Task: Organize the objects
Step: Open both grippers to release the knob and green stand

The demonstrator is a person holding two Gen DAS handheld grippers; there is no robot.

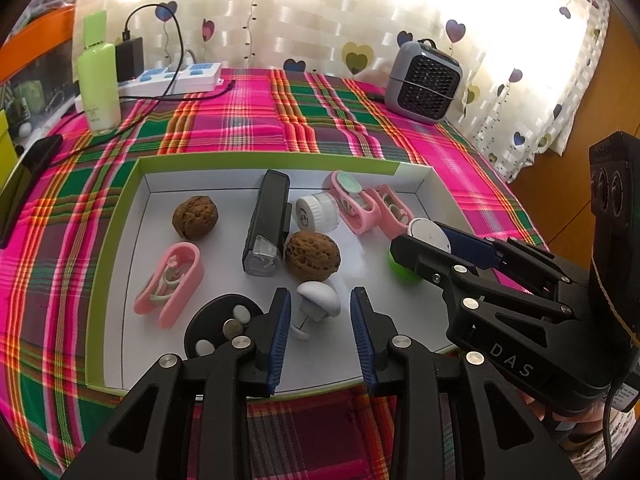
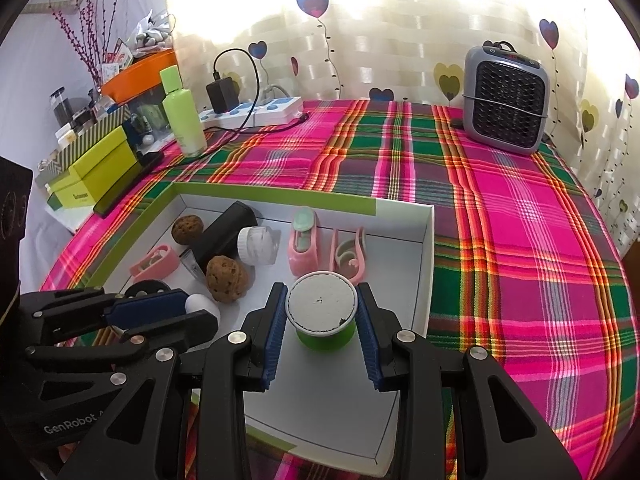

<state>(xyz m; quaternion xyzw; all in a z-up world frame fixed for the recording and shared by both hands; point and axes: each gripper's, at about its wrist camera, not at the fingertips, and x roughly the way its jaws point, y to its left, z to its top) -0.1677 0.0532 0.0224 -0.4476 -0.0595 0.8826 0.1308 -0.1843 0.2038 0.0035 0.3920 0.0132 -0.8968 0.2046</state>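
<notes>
A: Quick one — where's the stuff?

B: All in the white tray, green rim, on the plaid cloth. 2 walnuts, 3 pink clips, black case, white jar etc.

A: Left gripper?

B: Jaws parted, pads either side of the white mushroom piece but not pressing — gaps show both sides. It lies on the tray floor, so prob. a drop-off spot near the front edge.

A: Right gripper?

B: Clamped on the green tub w/ white lid, upright, pads at the lid's sides — likely keeps the lid level. Can't tell if it's resting on the tray.

A: Views differ?

B: Right cam shows the grip square-on + side shelf boxes; left cam shows the black dish of pebbles clearly.
</notes>
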